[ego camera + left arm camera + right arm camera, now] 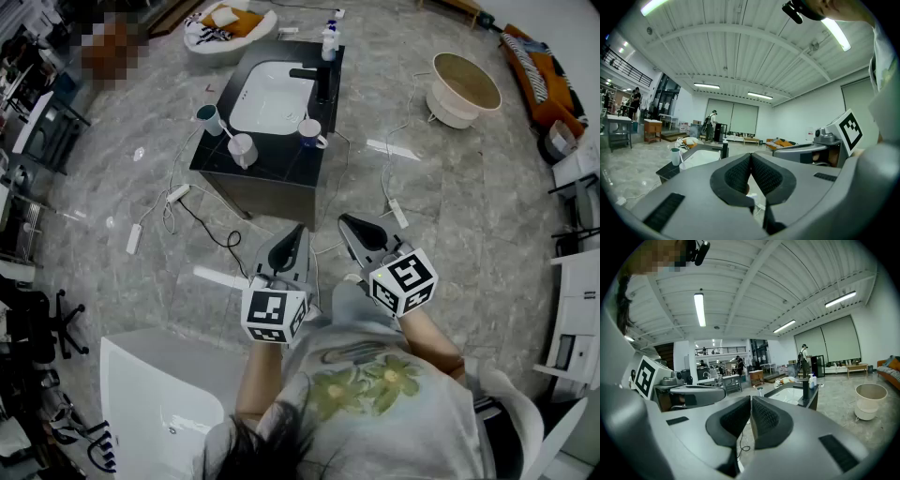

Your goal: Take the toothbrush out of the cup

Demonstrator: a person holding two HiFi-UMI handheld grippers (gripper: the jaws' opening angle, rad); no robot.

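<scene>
Your left gripper (299, 229) and right gripper (343, 221) are clenched empty; step nearer the sink (272, 98), then open one for the toothbrush (226, 132) in the cup (243, 150).

No words, numbers, brands or labels are showing clearly enough to be read in any view.

I see a black vanity counter (281, 155) upper centre, with a white basin (272, 98) sunk in it. A black faucet (317, 80) stands at the basin's right edge and a soap bottle (329, 42) on the far corner. A beige round tub (464, 89) sits upper right on the marble floor (450, 206). A white power strip (134, 238) and a black cable (211, 230) lie left of the counter. There is a white bathtub (141, 394) lower left.
</scene>
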